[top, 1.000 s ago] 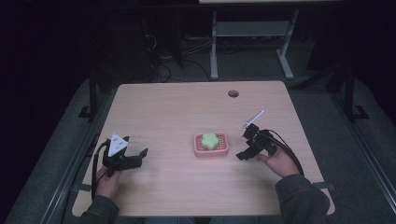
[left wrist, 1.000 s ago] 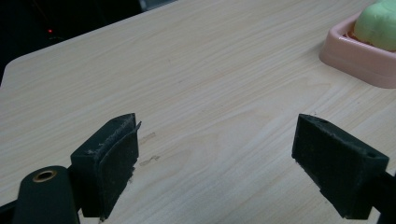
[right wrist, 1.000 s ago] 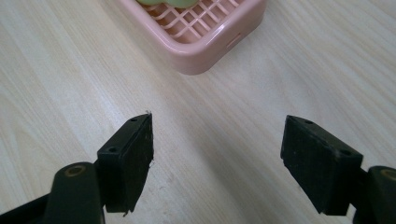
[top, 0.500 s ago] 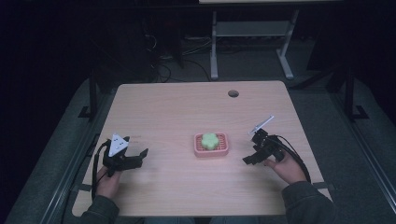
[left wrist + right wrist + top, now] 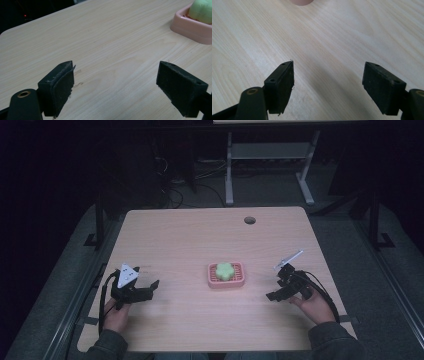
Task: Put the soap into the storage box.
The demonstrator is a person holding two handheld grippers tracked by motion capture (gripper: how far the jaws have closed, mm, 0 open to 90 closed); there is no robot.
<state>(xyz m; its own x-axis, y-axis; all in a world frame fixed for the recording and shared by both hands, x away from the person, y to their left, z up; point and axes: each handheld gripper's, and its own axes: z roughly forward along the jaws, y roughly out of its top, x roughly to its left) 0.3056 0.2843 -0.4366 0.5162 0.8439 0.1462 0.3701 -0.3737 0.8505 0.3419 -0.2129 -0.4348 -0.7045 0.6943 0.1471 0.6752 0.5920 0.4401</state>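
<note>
While both grippers' fingers gape empty, the left gripper (image 5: 115, 85) view catches the green soap (image 5: 201, 11).

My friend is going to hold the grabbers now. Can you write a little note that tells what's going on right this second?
Left gripper: open, holding nothing, low over the table at its near left.
Right gripper: open, holding nothing, at the near right, pointing toward the middle.
Things: the green soap sits in the pink dish at the middle of the table, between the two grippers and apart from both.
Done: nothing is gripped; the soap lies in the dish.
Left: probably reach in with one gripper and take hold of the soap or the dish.
</note>
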